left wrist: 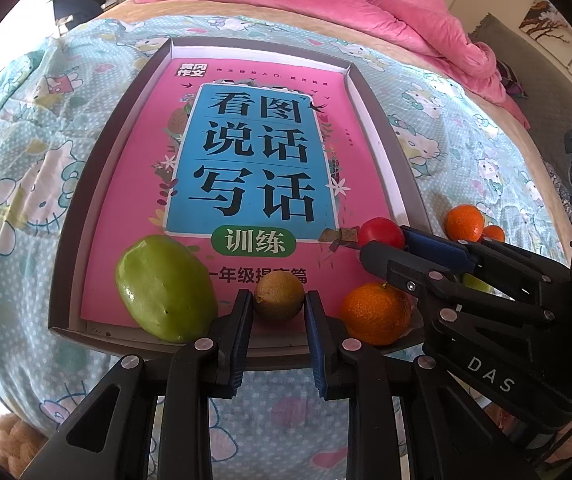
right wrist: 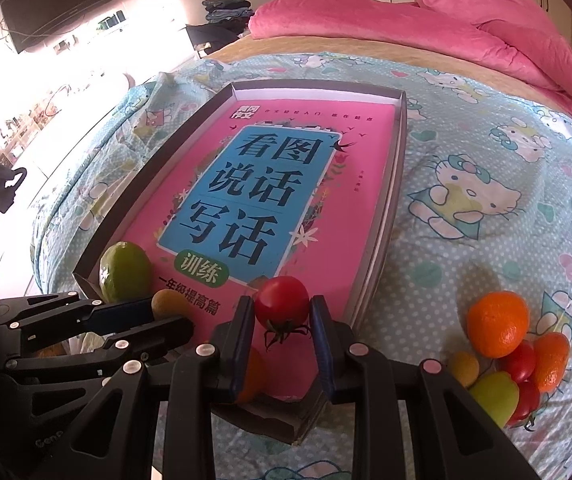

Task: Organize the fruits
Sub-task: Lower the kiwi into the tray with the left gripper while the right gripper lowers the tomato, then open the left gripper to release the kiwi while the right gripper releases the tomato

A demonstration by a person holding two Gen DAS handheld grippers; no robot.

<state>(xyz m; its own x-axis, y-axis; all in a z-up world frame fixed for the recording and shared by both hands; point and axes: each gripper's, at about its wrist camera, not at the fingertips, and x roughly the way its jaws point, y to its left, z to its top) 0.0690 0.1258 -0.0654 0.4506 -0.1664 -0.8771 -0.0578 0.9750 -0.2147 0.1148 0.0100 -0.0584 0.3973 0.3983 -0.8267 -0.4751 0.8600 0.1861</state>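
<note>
- Shallow grey box lid (left wrist: 85, 216) lies on a bed (left wrist: 466, 152) with a cartoon-cat sheet; a pink-covered book (left wrist: 253, 168) lies flat inside it.
- Left hand-held gripper (left wrist: 279, 304) is closed on a small brownish-green round fruit (left wrist: 279, 295), pads pressing both its sides, at the near edge of the book.
- Large green mango (left wrist: 163, 288) sits in the lid's near left corner, just beside the left gripper's outer finger.
- An orange (left wrist: 376, 314) rests at the lid's near right corner, just right of the left gripper.
- Right hand-held gripper (right wrist: 282, 316) is clamped on a red cherry tomato (right wrist: 281, 304), stem end pointing down, held above the near right part of the book.
- From the left wrist view, the right gripper crosses in from the right with the tomato at its tip.
- Outside the lid, on the sheet to the right: a loose cluster (right wrist: 510, 356) of a larger orange, a smaller orange, red tomatoes, a pale green fruit and a small yellowish one, touching each other.
- Pink quilt (right wrist: 426, 24) is bunched at the far end of the bed.
- A dark screen (right wrist: 61, 0) hangs on the far left wall.
</note>
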